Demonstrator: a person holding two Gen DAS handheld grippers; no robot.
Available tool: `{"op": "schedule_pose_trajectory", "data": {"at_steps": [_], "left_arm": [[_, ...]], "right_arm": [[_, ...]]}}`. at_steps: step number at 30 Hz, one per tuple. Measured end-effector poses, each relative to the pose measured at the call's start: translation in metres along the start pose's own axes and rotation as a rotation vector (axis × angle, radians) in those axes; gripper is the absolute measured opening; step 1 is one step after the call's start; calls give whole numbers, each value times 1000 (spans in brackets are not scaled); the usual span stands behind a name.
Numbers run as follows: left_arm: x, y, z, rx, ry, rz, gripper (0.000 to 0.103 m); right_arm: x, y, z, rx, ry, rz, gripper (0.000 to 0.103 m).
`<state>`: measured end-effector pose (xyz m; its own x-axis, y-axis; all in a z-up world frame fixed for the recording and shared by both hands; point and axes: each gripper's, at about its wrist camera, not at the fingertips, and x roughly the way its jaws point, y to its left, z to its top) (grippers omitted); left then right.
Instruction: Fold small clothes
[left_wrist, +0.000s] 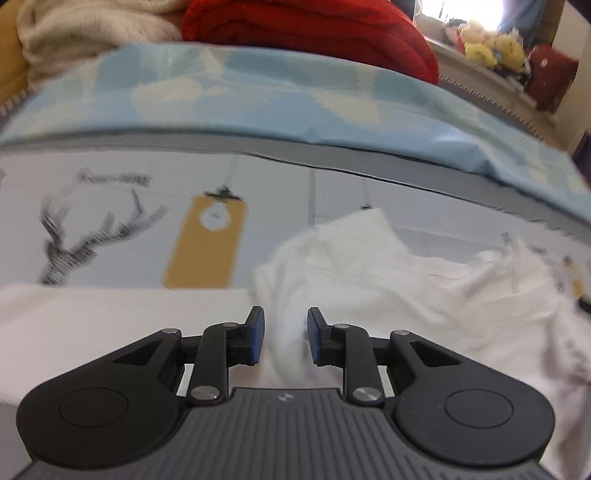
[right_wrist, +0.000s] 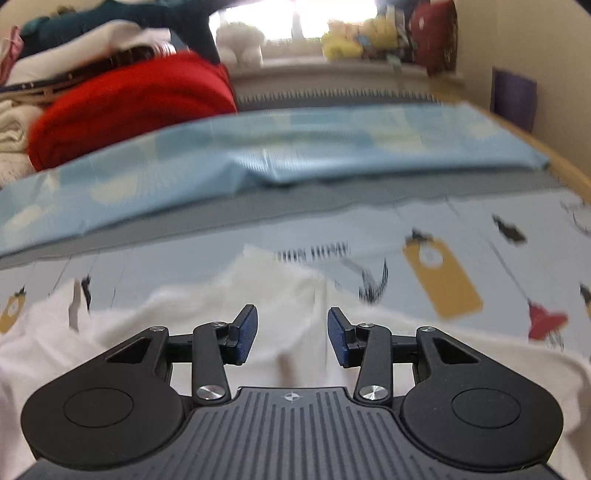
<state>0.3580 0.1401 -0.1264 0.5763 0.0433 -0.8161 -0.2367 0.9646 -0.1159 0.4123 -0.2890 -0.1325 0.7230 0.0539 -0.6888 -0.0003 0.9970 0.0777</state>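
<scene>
A small white garment (left_wrist: 388, 273) lies crumpled on a pale blue printed sheet (left_wrist: 110, 206). In the left wrist view it fills the lower right, with a flat white part running left under the fingers. My left gripper (left_wrist: 286, 336) hovers over it, open, with a narrow gap between its blue pads (left_wrist: 257, 334) and only cloth seen below. The right wrist view shows the same white garment (right_wrist: 273, 295) spread beneath my right gripper (right_wrist: 291, 336), which is open wider, nothing pinched between its pads (right_wrist: 245, 332).
A light blue folded cloth (left_wrist: 258, 96) lies across the bed behind the garment. Beyond it sit a red blanket (left_wrist: 314, 33) and cream bedding (left_wrist: 81, 29). Plush toys (right_wrist: 351, 40) line a windowsill. A wooden bed edge (right_wrist: 554, 158) runs at the right.
</scene>
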Motion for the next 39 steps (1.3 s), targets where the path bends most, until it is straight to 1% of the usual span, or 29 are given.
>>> {"op": "schedule_pose_trajectory", "data": {"at_steps": [1, 2, 3, 4, 5, 6, 8, 9, 11, 13, 15, 17, 19, 20, 22, 23, 25, 26, 27, 28, 29, 30, 32, 34, 35, 36, 37, 38, 39], "left_arm": [[2, -1, -1, -13, 18, -25, 27], [5, -3, -3, -14, 41, -32, 27], [12, -5, -5, -1, 86, -16, 27], [21, -6, -10, 18, 144, 15, 34], [30, -5, -17, 24, 200, 49, 42], [30, -5, -20, 19, 197, 53, 42], [24, -12, -17, 44, 207, 79, 42], [17, -17, -14, 55, 193, 87, 41], [3, -29, -9, 78, 156, 76, 41], [-8, -37, -5, 79, 132, 38, 41], [-19, -44, -3, 70, 117, -4, 42], [-30, -51, -5, 79, 102, -29, 42], [-34, -57, -6, 101, 93, -24, 42], [-35, -59, -7, 108, 93, -20, 42], [-36, -61, -8, 113, 100, -17, 42], [-36, -61, -9, 113, 102, -16, 42], [-36, -62, -9, 116, 101, -11, 42], [-37, -63, -9, 117, 99, -10, 42], [-37, -64, -10, 116, 96, -10, 42], [-37, -65, -10, 115, 96, -10, 42], [-37, -66, -11, 117, 97, -9, 42], [-36, -68, -11, 120, 99, -8, 42], [-36, -71, -12, 125, 100, -8, 42], [-36, -74, -11, 132, 100, -10, 42], [-37, -76, -11, 136, 99, -11, 42], [-38, -77, -10, 137, 96, -12, 42], [-39, -77, -10, 138, 95, -15, 42], [-39, -78, -10, 139, 95, -18, 42], [-40, -78, -10, 140, 96, -18, 42]], "right_arm": [[1, -2, -5, 16, 24, 19, 44], [6, -4, -12, 30, 73, 44, 45], [14, -7, -22, 34, 140, 48, 45], [20, -11, -31, 35, 206, 16, 45], [26, -18, -40, 32, 257, -44, 45], [23, -21, -41, 25, 241, -50, 42], [13, -26, -36, 36, 247, -64, 43], [5, -28, -33, 46, 237, -83, 44], [-13, -39, -28, 72, 189, -140, 46], [-34, -60, -26, 178, 153, -188, 48], [-57, -95, -33, 382, 142, -220, 50], [-76, -131, -50, 591, 165, -271, 50], [-90, -164, -68, 738, 197, -372, 50], [-98, -181, -79, 787, 209, -445, 50], [-103, -202, -91, 785, 216, -536, 50], [-99, -210, -94, 760, 223, -553, 50], [-90, -222, -100, 684, 239, -557, 50], [-84, -226, -102, 643, 261, -542, 50], [-77, -228, -102, 605, 285, -508, 48], [-74, -232, -103, 588, 293, -488, 42], [-72, -236, -101, 575, 292, -472, 19], [-72, -242, -96, 569, 281, -448, 1], [-72, -256, -77, 564, 226, -444, 1], [-74, -268, -49, 493, 124, -480, 1], [-73, -270, -35, 429, 71, -485, 2], [-74, -272, -25, 376, 34, -491, 5], [-76, -273, -16, 353, -1, -507, 13], [-81, -274, -12, 348, -37, -533, 34], [-86, -276, -10, 351, -79, -561, 53]]}}
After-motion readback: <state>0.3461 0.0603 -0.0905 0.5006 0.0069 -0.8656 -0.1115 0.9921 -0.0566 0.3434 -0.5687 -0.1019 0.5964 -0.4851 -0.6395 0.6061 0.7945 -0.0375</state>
